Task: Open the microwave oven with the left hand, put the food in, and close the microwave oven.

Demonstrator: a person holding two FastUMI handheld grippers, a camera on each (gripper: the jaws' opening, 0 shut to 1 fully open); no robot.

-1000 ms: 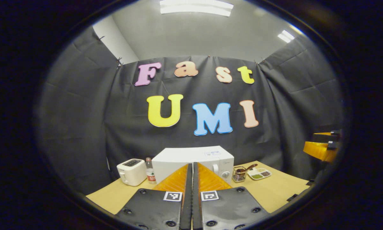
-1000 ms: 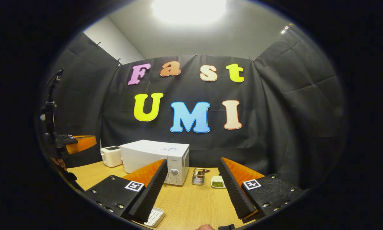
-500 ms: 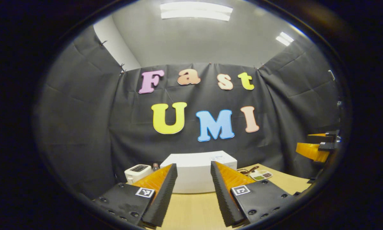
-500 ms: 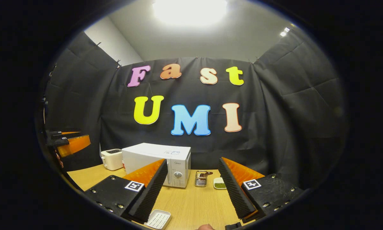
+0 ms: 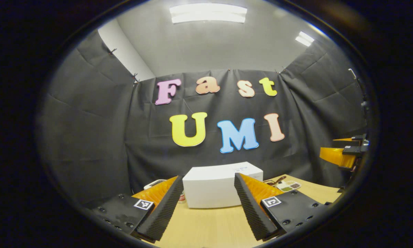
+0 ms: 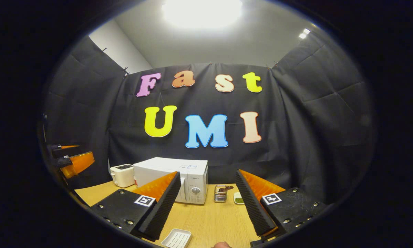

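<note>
A: Where did the white box-shaped microwave oven (image 6: 172, 179) sit, and which way did it face?

B: It stood at the back of the light wooden table (image 6: 206, 220), against the black cloth wall. Its long axis ran side to side along that wall. In the right gripper view its front, with the round dial at the right end, faced out over the table toward the camera. The door was shut. In the left gripper view the microwave oven (image 5: 223, 184) showed as one plain white block between the fingers.

A: How did it look?

B: Glossy white all over, flat top with a small label, one knob on the control panel.

A: What else, counted?

B: One microwave. Left of it stood one small white toaster (image 6: 123, 175). Right of it stood one wire basket holding utensils (image 6: 220, 193), and further right one small white dish with green food (image 6: 238, 198). Well in front of the microwave lay one white ribbed tray (image 6: 176, 238). In the left gripper view a small bottle (image 5: 182, 198) stood just left of the microwave, mostly hidden behind a finger.

A: And the grippers?

B: The left gripper (image 5: 208, 206) was spread wide, pinching nothing, in front of the microwave. The right gripper (image 6: 208, 203) was also spread apart and empty, off to the microwave's right front. Each appeared far off at the edge of the other's view.
</note>
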